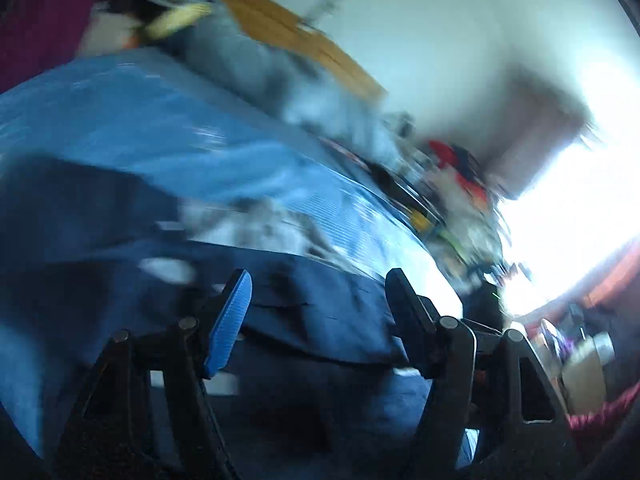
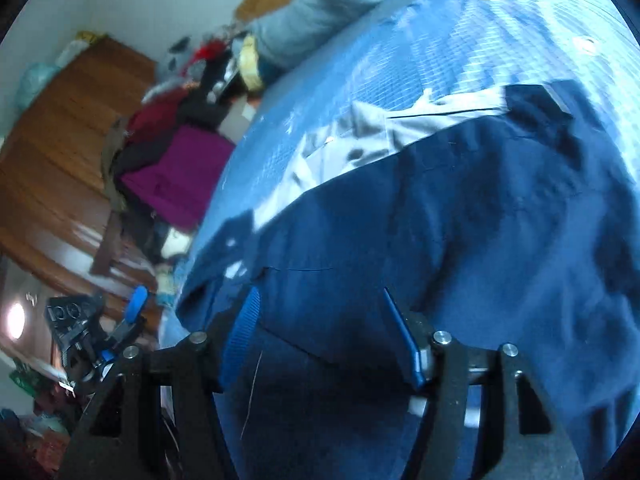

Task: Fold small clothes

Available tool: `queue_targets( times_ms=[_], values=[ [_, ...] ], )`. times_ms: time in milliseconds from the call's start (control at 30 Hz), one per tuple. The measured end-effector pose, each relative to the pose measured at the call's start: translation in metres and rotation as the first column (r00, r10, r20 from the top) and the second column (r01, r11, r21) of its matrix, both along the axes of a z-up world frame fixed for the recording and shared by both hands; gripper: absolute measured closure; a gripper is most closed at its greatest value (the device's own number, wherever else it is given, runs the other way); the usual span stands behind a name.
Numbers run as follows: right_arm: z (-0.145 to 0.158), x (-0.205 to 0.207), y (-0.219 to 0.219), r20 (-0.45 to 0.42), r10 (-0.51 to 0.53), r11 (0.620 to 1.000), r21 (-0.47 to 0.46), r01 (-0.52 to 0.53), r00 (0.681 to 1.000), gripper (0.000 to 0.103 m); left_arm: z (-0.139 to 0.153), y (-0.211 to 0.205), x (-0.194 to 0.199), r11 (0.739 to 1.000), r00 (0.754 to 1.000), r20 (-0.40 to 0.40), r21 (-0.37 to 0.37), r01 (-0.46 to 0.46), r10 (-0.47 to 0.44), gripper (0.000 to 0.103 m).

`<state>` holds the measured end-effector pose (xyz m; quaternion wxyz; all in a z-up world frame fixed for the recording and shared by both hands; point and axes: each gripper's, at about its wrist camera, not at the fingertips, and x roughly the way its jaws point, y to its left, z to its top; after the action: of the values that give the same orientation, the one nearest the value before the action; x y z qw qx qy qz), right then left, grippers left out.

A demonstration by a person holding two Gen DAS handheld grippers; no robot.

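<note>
1. A bed with a light blue checked bedspread (image 2: pixel 460 40) fills most of both views; in the left wrist view the same bedspread (image 1: pixel 140 120) is badly smeared by blur.
2. A dark navy garment (image 2: pixel 460 220) lies spread flat on the bedspread, with a pale grey piece of cloth (image 2: pixel 360 132) showing along its far edge; whether the grey is part of the garment or a separate item I cannot tell; in the left wrist view the navy garment (image 1: pixel 312 312) lies under and ahead of the fingers.
3. A wooden cabinet (image 2: pixel 52 132) stands beside the bed, with a heap of clothes in front of it, a magenta piece (image 2: pixel 180 172) uppermost; a grey pillow (image 2: pixel 320 4) lies at the far end of the bed.
4. The right gripper (image 2: pixel 320 300) hangs over the near part of the navy garment with its jaws apart; the cloth shows between the blue pads, which grip nothing.
5. The left gripper (image 1: pixel 320 280) is likewise parted over the navy cloth, empty; in the right wrist view the left gripper (image 2: pixel 132 312) sits off the bed's edge, beside the garment's corner.
</note>
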<state>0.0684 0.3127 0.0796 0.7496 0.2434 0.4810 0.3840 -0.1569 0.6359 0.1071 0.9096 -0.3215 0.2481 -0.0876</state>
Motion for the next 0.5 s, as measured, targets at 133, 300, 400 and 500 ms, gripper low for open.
queue_targets(
  times_ms=[133,300,400,500],
  values=[
    [0.018,0.004,0.062,0.056,0.131,0.991,0.031,-0.133,0.990,0.037,-0.032,0.079,-0.041,0.961,0.955,-0.120,-0.023,-0.277,0.273,0.035],
    [0.020,0.028,0.172,0.031,0.304,0.948,0.093,-0.305,0.952,0.042,-0.059,0.113,-0.073,0.913,0.901,-0.183,-0.039,-0.406,0.393,0.035],
    [0.012,0.052,0.238,-0.006,0.354,0.934,0.057,-0.354,0.935,0.043,-0.071,0.112,-0.074,0.921,0.905,-0.207,-0.041,-0.388,0.373,0.035],
    [-0.001,0.078,0.289,-0.052,0.384,0.922,-0.032,-0.386,0.922,0.043,-0.084,0.113,-0.073,0.926,0.906,-0.231,-0.042,-0.375,0.356,0.035]
  ],
)
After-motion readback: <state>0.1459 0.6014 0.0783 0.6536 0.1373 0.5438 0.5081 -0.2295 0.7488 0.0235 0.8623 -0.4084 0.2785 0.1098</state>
